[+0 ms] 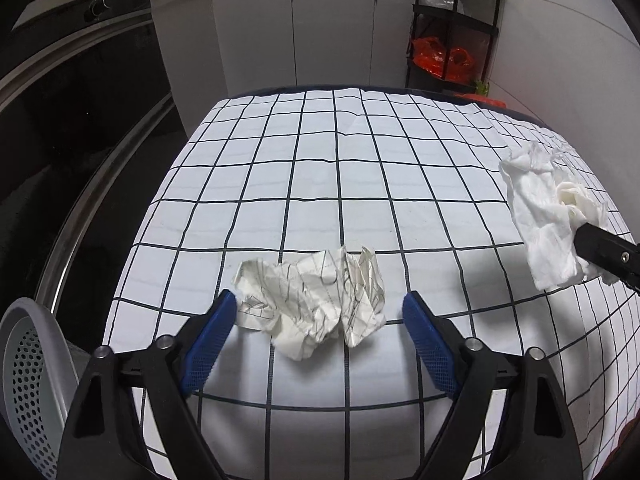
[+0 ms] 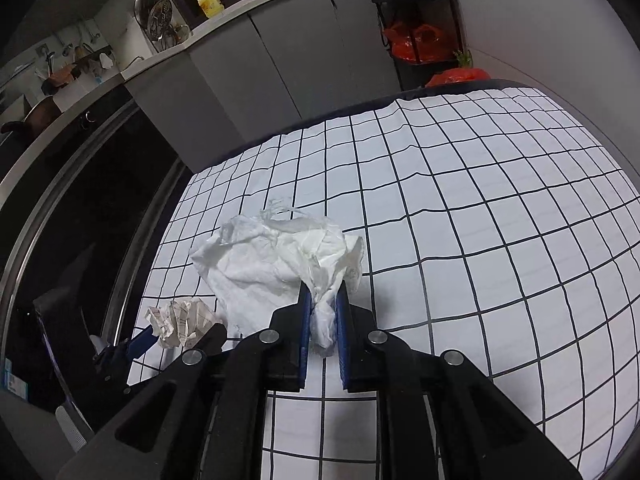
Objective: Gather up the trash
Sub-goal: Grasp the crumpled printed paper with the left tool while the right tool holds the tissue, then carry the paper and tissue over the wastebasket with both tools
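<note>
A crumpled ball of lined paper (image 1: 316, 294) lies on the table with the white, black-gridded cloth (image 1: 320, 184). My left gripper (image 1: 322, 308) is open, its blue pads either side of the paper, low over the cloth. My right gripper (image 2: 323, 300) is shut on a crumpled white tissue (image 2: 272, 256) and holds it above the cloth. In the left wrist view the tissue (image 1: 548, 216) and the right gripper's black finger show at the far right. In the right wrist view the lined paper (image 2: 182, 322) shows at the lower left beside a left-gripper pad (image 2: 142, 340).
A grey perforated basket (image 1: 28, 380) sits off the table's left edge, low. A dark oven front (image 1: 80, 120) stands left, grey cabinets (image 1: 300, 32) behind. A black rack with orange bags (image 1: 444, 56) is at the back right.
</note>
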The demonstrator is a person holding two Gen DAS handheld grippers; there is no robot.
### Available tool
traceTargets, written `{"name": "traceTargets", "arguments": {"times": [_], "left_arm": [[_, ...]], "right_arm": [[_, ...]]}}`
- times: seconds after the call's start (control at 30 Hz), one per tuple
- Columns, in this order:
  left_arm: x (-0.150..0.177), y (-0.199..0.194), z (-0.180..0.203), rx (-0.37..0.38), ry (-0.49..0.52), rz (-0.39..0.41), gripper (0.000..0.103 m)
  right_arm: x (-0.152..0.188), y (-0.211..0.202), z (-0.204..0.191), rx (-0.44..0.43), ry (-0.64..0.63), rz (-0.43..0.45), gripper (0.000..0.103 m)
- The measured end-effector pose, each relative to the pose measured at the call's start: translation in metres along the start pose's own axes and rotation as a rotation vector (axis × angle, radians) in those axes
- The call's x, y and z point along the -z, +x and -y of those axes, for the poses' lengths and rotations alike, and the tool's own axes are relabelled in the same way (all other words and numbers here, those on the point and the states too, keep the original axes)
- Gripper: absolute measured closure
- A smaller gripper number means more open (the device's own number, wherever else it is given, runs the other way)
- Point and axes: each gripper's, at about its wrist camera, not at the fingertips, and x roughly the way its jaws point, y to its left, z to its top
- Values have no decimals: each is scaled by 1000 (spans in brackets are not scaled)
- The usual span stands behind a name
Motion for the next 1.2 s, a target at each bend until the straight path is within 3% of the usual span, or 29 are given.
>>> {"name": "traceTargets", "arguments": {"times": [0.03,0.13,0.27,0.8,0.97,1.2], "left_arm": [[-1,1,0,4,1,-5,37],[0,4,1,18,1,-18,54],[3,2,2,15,12,-14,71],[11,-81,-33,27,7,111,72],[28,-113,-71,3,-39,132,72],[54,-170,-125,-58,-120,181,72]], "right_arm": [[1,1,0,2,-3,-3,91],[2,3,1,8,-6,-10,91],[2,3,-2,10,-8,-11,91],[3,-14,-22,-10,-54,18,91],[7,-21,-47,-51,-76,25,91],[29,-34,-111,-149,-149,15,91]]}}
